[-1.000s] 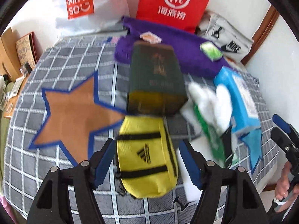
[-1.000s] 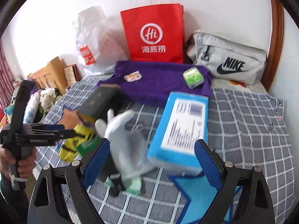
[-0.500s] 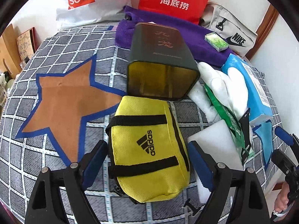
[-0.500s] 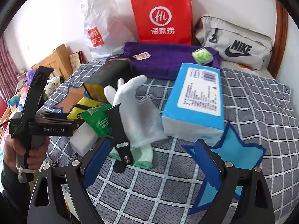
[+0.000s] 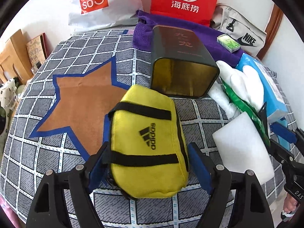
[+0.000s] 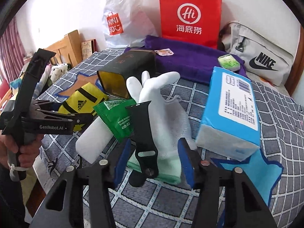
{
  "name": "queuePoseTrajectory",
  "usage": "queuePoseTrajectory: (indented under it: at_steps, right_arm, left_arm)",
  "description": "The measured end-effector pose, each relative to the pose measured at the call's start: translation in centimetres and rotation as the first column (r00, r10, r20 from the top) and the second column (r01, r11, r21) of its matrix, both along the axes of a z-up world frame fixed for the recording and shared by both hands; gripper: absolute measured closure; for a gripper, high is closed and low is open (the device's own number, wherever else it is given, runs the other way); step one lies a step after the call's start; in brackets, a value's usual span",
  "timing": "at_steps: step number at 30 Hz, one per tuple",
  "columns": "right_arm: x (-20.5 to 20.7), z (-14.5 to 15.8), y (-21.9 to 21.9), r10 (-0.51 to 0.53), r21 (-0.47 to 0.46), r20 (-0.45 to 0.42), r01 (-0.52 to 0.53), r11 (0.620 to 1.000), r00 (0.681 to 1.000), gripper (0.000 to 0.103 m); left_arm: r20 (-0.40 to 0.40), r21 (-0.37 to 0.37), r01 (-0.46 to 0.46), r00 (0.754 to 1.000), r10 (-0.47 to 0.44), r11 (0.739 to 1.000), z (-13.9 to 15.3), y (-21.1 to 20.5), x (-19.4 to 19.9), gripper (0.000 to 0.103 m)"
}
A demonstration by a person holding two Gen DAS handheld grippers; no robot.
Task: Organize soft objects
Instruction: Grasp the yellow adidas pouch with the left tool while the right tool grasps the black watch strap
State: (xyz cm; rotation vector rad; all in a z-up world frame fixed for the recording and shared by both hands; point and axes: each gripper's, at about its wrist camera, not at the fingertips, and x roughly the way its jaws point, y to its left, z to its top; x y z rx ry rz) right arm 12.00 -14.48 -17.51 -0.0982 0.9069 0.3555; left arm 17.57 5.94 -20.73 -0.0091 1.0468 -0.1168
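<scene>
While I look down my left gripper (image 5: 147, 168), its blue-padded fingers (image 5: 200, 168) straddle the near end of the yellow fabric pouch with black straps (image 5: 148, 142), low in the centre of the left wrist view; they have just been narrowing, and I cannot tell whether the pads press the fabric yet. The pouch lies on the grey checked bed cover (image 5: 76, 43), beside a brown star patch (image 5: 79, 102) and below an open dark green tin (image 5: 182, 64) lying on its side.

Through the right wrist view, my right gripper (image 6: 153, 163) sits low in the centre, its fingers having just been closing around the white knit glove with a mint cuff (image 6: 165, 117) and the black watch strap (image 6: 145, 133) lying over it; contact with the pads is unclear. A green foil sachet (image 6: 115, 115) and a white foam block (image 6: 93, 140) lie left of them, a blue tissue pack (image 6: 231, 112) to the right.
</scene>
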Motion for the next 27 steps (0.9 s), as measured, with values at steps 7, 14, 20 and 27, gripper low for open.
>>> queuePoseTrajectory:
  at_steps: [7,14,20,27]
  right_arm:
    - [0.5,-0.8,1.4,0.022,-0.086,0.014,-0.021,0.996,1.0,0.085]
    - [-0.6,1.2,-1.4,-0.018,0.016,0.016,0.018,1.0,1.0,0.089]
    - [-2.3,1.9,-4.6,-0.068,0.039,-0.003,0.068,0.997,0.998,0.093]
    - [-3.2,0.1,-7.5,-0.124,0.053,-0.077,0.128,0.99,0.989,0.092]
  left_arm:
    - [0.018,0.023,0.004,1.0,-0.004,1.0,-0.1,-0.3,-0.1,0.021]
    - [0.009,-0.039,-0.006,1.0,0.006,0.999,0.1,0.6,-0.3,0.021]
    - [-0.015,-0.089,-0.02,1.0,0.018,0.996,0.3,1.1,-0.8,0.02]
    - [-0.015,0.004,-0.02,1.0,0.02,1.0,-0.1,-0.5,-0.5,0.014]
